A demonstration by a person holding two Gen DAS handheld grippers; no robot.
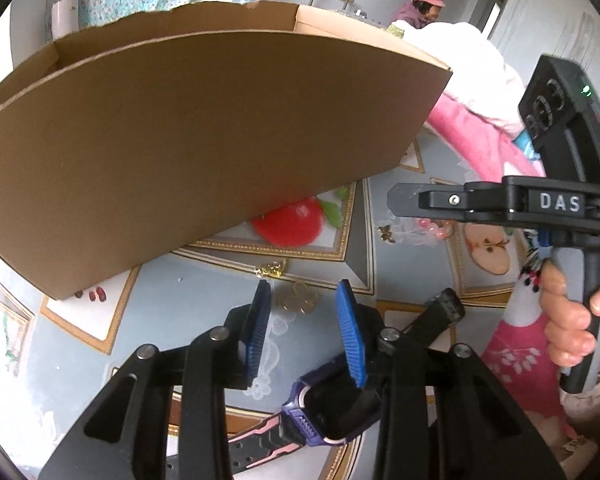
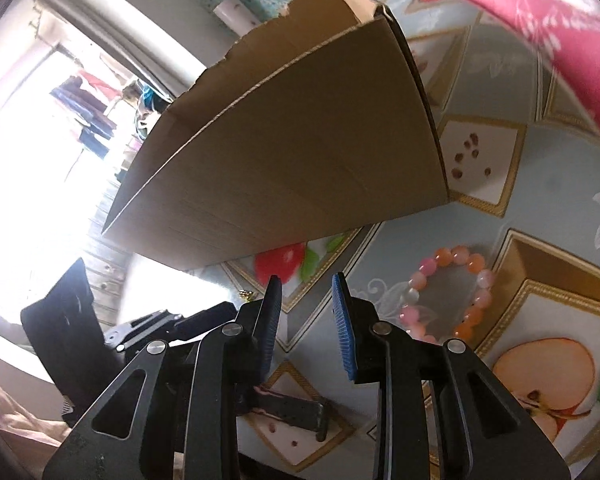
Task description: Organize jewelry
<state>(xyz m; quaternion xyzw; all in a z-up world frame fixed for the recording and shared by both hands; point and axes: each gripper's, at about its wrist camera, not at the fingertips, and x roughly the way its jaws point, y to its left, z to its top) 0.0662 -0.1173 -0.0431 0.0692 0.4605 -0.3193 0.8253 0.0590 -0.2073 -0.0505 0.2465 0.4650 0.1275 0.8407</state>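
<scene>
My left gripper (image 1: 304, 283) hovers open over the patterned tablecloth, with nothing between its blue pads. Just beyond its tips lies a gold flower-shaped ornament (image 1: 298, 300), and a smaller gold piece (image 1: 274, 270) rests farther on. A purple watch (image 1: 324, 412) with a pink and black strap lies on the cloth under the right-hand finger. My right gripper (image 2: 305, 277) is open and empty too. A pink and orange bead bracelet (image 2: 448, 292) lies to its right. In the right wrist view the watch strap (image 2: 292, 408) shows below the fingers.
An open cardboard box (image 1: 204, 128) stands close ahead of both grippers. A hand (image 1: 568, 320) holds the right gripper's handle. A small gold butterfly piece (image 1: 386, 234) lies near the bracelet. Pink and white cloth (image 1: 472, 80) is piled at the back right. A person sits in the far background.
</scene>
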